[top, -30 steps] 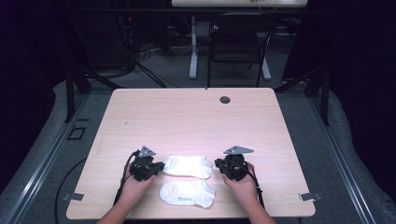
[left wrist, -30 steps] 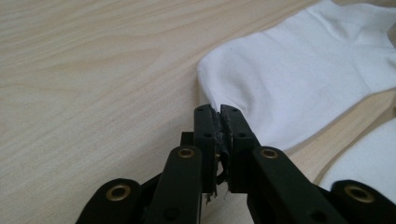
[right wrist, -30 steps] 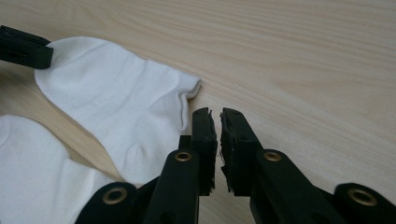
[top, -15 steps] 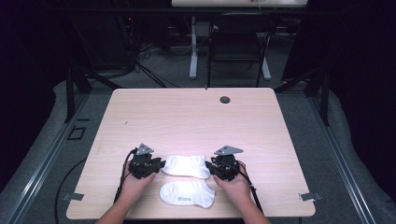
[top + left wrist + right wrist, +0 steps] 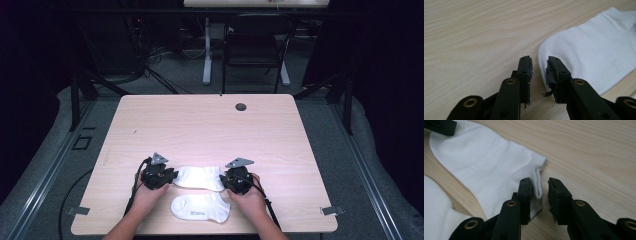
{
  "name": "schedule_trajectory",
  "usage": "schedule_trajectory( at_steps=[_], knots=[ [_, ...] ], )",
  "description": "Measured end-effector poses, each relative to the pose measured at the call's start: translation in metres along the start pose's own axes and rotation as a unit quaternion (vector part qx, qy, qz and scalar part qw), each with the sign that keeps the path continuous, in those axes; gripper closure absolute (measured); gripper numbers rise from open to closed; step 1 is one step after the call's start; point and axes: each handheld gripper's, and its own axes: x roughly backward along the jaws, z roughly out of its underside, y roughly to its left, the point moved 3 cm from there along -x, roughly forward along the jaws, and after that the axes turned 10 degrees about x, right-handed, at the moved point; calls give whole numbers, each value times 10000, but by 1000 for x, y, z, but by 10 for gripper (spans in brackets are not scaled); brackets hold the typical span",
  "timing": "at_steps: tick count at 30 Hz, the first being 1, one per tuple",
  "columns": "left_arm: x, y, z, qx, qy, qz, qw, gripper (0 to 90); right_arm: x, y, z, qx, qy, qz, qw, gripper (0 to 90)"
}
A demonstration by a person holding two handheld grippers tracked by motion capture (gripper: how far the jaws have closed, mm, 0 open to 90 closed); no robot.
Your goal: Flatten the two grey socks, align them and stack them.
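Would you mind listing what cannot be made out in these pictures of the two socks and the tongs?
- The small print on the near sock: too small to read in the high view.
- The far sock: both ends are covered by the left tongs and the right tongs in the high view.
- The far sock's full length: cut off by the frame edge in both gripper views.
- The dark round thing on the table: too small to identify.

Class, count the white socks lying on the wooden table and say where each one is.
2. One sock lies between the two grippers; the other sock lies just nearer the person, close to the table's front edge.
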Motion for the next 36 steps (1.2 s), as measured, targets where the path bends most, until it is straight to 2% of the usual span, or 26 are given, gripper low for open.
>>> schedule_trajectory(
  at_steps=[10,15,18,24,28,36],
  knots=[
    [0,-2,1,-39,19,92,9999,841,0,0,0,-62,-4,-157,9999,844],
    [1,-3,1,-19,32,111,9999,885,1,-3,1,-110,22,-209,9997,857],
    [2,-3,1,-52,26,130,9999,889,2,-3,1,-111,-4,-218,9997,858],
    [8,-6,-1,21,-69,238,9997,892,8,-3,-1,-155,-99,-237,9996,859],
    [12,-8,-1,74,-152,279,9995,892,14,-4,-4,-176,-238,-244,9993,859],
    [23,-10,-5,37,-267,370,9990,892,30,-2,-10,-213,-482,-343,9980,859]
  ],
)
